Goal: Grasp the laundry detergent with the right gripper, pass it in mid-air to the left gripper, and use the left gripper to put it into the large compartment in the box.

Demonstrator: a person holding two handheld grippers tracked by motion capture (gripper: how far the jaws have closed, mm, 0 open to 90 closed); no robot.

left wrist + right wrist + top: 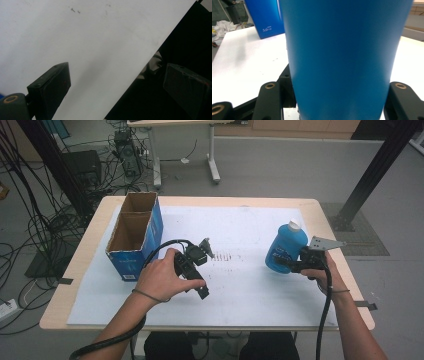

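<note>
The right gripper [292, 264] clamps the blue bottle [286, 246] between its jaws near the desk's [320, 210] right edge; the bottle leans slightly, white cap [294, 225] up, its body pressed between both pads in the right gripper view. The left gripper [200, 270] rests near the front edge, jaws apart, empty. The blue cardboard box [135, 235] at the back-left corner reads "5.0"; smaller print is illegible.

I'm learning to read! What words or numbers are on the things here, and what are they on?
"5.0 kg", small white print on the blue side of the cardboard box, seen in the right gripper view; the letters after the number are blurry.
The label on the blue bottle is too small to read.
A pale mark on the box's front in the high view is too blurred to read.
</note>
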